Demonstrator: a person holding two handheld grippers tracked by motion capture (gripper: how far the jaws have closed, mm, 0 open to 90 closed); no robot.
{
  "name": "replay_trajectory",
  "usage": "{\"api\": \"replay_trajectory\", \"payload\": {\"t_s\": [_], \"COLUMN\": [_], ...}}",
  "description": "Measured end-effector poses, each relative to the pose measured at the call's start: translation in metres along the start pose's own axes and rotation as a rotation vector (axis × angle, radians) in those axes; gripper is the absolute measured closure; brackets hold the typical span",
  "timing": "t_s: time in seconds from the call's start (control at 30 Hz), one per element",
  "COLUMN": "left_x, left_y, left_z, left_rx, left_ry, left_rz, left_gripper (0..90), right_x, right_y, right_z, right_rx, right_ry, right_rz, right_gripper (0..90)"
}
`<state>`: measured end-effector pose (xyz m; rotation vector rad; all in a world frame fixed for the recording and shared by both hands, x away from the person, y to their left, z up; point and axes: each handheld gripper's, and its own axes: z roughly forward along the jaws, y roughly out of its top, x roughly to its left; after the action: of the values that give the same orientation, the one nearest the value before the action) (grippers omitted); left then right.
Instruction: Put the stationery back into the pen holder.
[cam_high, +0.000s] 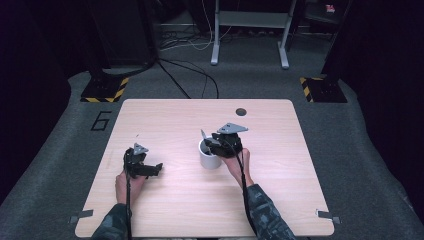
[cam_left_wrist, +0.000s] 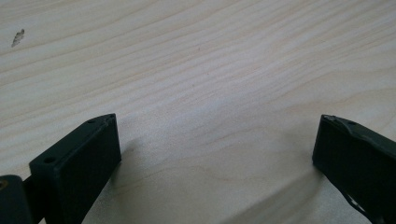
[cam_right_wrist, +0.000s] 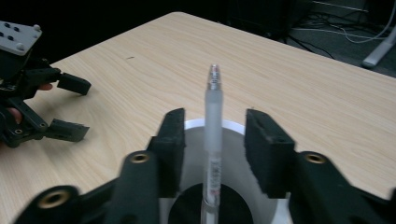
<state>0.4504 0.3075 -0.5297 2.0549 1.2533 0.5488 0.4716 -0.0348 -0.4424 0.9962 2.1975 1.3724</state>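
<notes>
A pale wooden table (cam_high: 165, 115) stands on grey carpet (cam_high: 60, 150) in a dark room, with a grey metal table frame (cam_high: 250, 30), loose cables (cam_high: 190, 75) and two yellow-and-black striped stand bases (cam_high: 104, 90) on the floor beyond it.

From above I can read 1 mark: a large dark numeral 6 (cam_high: 101, 121) on the grey floor, just off the far left corner of my counter (cam_high: 165, 112). In my right gripper view, the pen (cam_right_wrist: 213, 140) standing in the white cup (cam_right_wrist: 224, 126) carries small print on its barrel, too blurred to read.
</notes>
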Motion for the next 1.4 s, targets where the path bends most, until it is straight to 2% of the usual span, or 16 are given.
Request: {"api": "replay_trajectory", "payload": {"t_s": [0.03, 0.1, 0.2, 0.4, 0.63, 0.8, 1.1, 1.4], "left_x": [0.000, 0.000, 0.000, 0.000, 0.000, 0.000, 0.000, 0.000], "left_y": [0.000, 0.000, 0.000, 0.000, 0.000, 0.000, 0.000, 0.000], "left_z": [0.000, 0.000, 0.000, 0.000, 0.000, 0.000, 0.000, 0.000], "left_rx": [-0.001, 0.000, 0.001, -0.001, 0.002, 0.002, 0.001, 0.005], "left_ry": [0.000, 0.000, 0.000, 0.000, -0.001, -0.001, 0.000, -0.002], "left_rz": [-0.002, 0.000, -0.003, -0.001, -0.002, -0.003, -0.002, 0.000], "left_gripper": [0.9, 0.9, 0.9, 0.9, 0.9, 0.9, 0.9, 0.9], "right_x": [0.000, -0.001, -0.004, -0.009, -0.017, -0.025, -0.043, -0.061], "right_y": [0.000, 0.001, 0.002, 0.001, -0.006, -0.019, -0.059, -0.107], "right_z": [-0.003, -0.007, -0.017, -0.042, -0.078, -0.102, -0.135, -0.157], "right_rx": [-0.003, -0.006, 0.007, 0.027, 0.038, 0.065, 0.132, 0.186], "right_ry": [-0.002, -0.003, 0.001, -0.012, -0.042, -0.100, -0.177, -0.246], "right_rz": [0.014, 0.013, 0.021, 0.028, 0.034, 0.023, 0.060, 0.146], "right_gripper": [46.9, 41.0, 27.4, 16.3, 12.6, 9.5, 7.2, 6.8]}}
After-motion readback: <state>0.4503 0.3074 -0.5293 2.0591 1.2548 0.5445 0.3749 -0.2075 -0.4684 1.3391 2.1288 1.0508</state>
